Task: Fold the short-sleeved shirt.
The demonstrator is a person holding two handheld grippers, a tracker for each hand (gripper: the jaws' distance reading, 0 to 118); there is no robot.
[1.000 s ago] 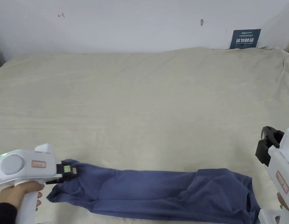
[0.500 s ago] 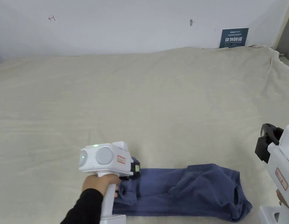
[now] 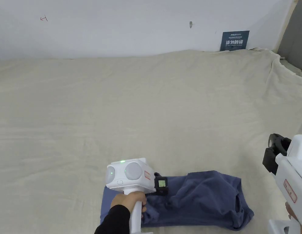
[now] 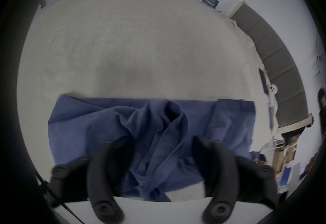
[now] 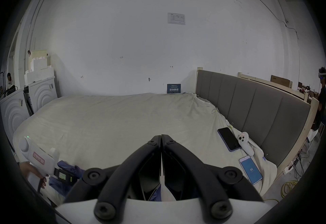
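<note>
Left gripper (image 4: 163, 146), white with black jaws, hangs low over a blue shirt (image 3: 205, 198) with its jaws spread apart; a raised bunch of the cloth sits between them, and neither jaw presses on it. Seen from the head view, the shirt lies folded into a short band on a beige bed sheet (image 3: 147, 106), reaching from just behind this gripper to well ahead of it, with rumpled folds in front of the jaws. A hand (image 3: 129, 201) in a dark sleeve holds the gripper's handle. Right gripper (image 5: 161, 138) is held off to the side beyond the far end of the shirt, clear of the cloth, its jaws pressed together on nothing. Ahead of it and to its right, two phones (image 5: 229, 138) and a white controller (image 5: 246, 143) lie beside a grey headboard (image 5: 255, 104).
</note>
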